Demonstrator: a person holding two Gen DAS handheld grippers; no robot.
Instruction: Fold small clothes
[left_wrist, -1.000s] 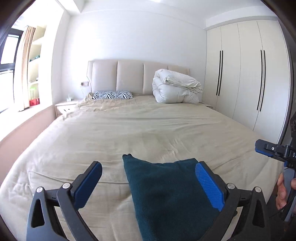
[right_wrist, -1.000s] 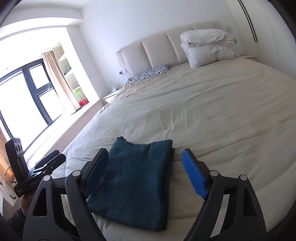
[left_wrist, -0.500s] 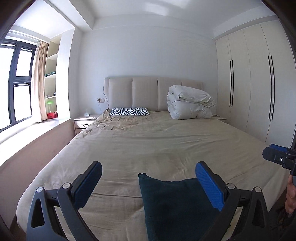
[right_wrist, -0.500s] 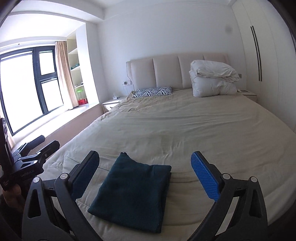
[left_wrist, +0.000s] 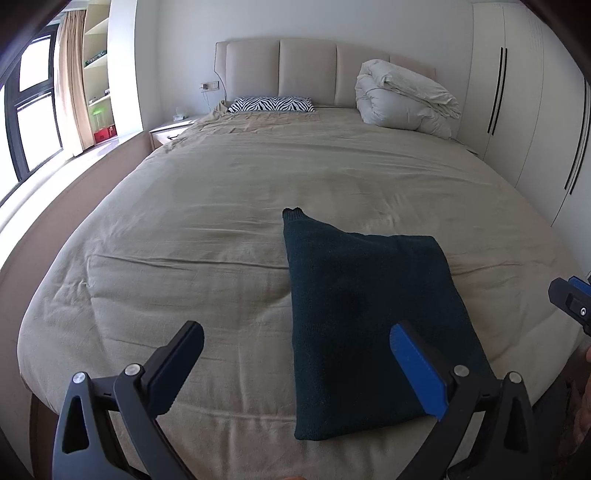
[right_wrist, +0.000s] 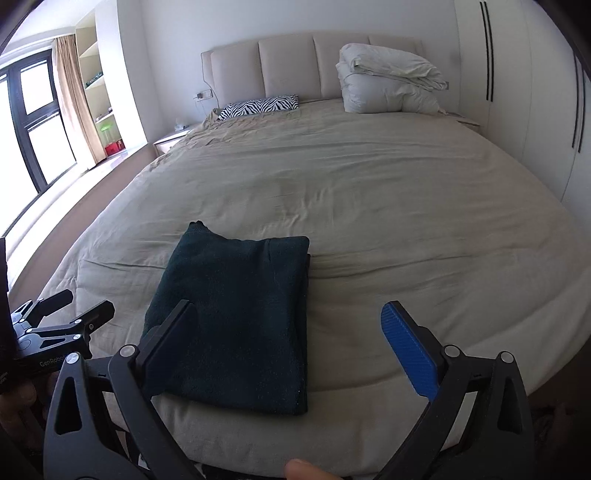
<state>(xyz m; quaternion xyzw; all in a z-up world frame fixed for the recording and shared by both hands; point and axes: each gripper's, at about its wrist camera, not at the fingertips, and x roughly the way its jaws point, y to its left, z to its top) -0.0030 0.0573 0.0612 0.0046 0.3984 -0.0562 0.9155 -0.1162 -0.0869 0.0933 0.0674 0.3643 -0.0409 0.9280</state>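
One folded garment (left_wrist: 373, 317), one zebra pillow (left_wrist: 271, 104), one duvet (left_wrist: 404, 99), two grippers.

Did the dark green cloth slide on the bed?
No. The dark green cloth lies on the same long crease of the bed cover; only the cameras tilted.

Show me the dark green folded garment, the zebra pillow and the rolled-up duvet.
dark green folded garment (right_wrist: 236, 314): right wrist view, middle of top layer.
zebra pillow (left_wrist: 271, 104): left wrist view, centre.
rolled-up duvet (left_wrist: 402, 99): left wrist view, middle.

Ahead of each hand-held gripper the bed (left_wrist: 221, 192) lies bare and open past the folded cloth (left_wrist: 369, 306), up to the pillow (left_wrist: 271, 104) and bundled duvet (left_wrist: 402, 99) at its far end.
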